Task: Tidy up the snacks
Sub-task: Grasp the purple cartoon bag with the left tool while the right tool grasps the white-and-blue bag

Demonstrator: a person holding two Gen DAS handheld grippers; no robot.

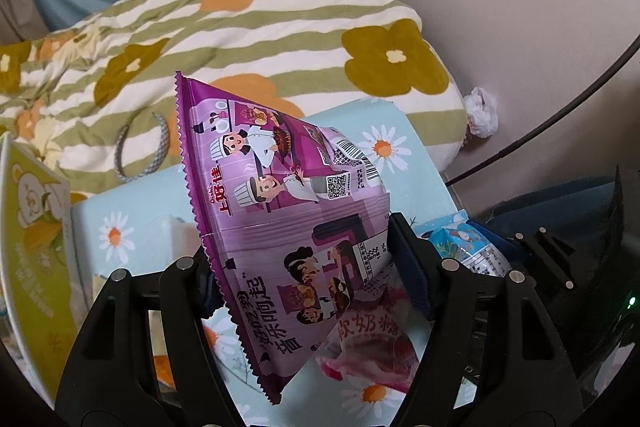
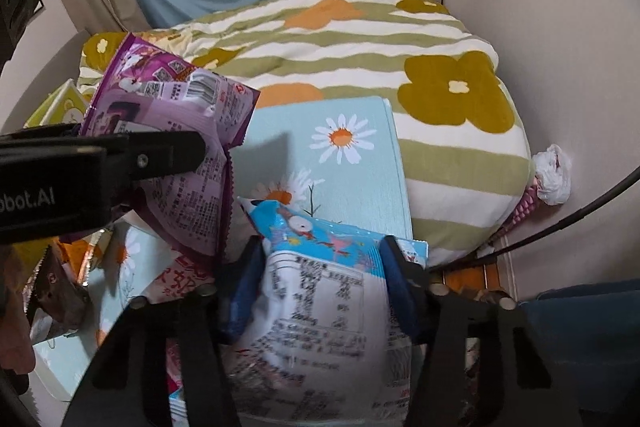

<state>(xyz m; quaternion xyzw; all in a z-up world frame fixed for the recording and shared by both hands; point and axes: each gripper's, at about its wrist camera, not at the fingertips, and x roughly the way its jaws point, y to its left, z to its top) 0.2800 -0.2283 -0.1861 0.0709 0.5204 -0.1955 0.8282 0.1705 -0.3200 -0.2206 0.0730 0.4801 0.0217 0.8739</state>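
My left gripper (image 1: 302, 251) is shut on a purple snack bag (image 1: 280, 211) and holds it up, tilted, above the daisy-print box (image 1: 132, 227). A pink snack pack (image 1: 372, 343) lies under it. In the right wrist view the purple bag (image 2: 172, 131) and the left gripper's finger (image 2: 160, 151) show at the left. My right gripper (image 2: 320, 263) is shut on a blue and white snack bag (image 2: 320, 307), held over the daisy-print box (image 2: 352, 171). That blue bag also shows in the left wrist view (image 1: 468, 251) at the right.
A striped flowered quilt (image 1: 248, 27) lies behind the box. A green and white carton (image 1: 32, 227) stands at the left. A brown snack pack (image 2: 60, 291) lies at the lower left. The wall (image 2: 560, 27) with a cable (image 2: 560, 223) is close on the right.
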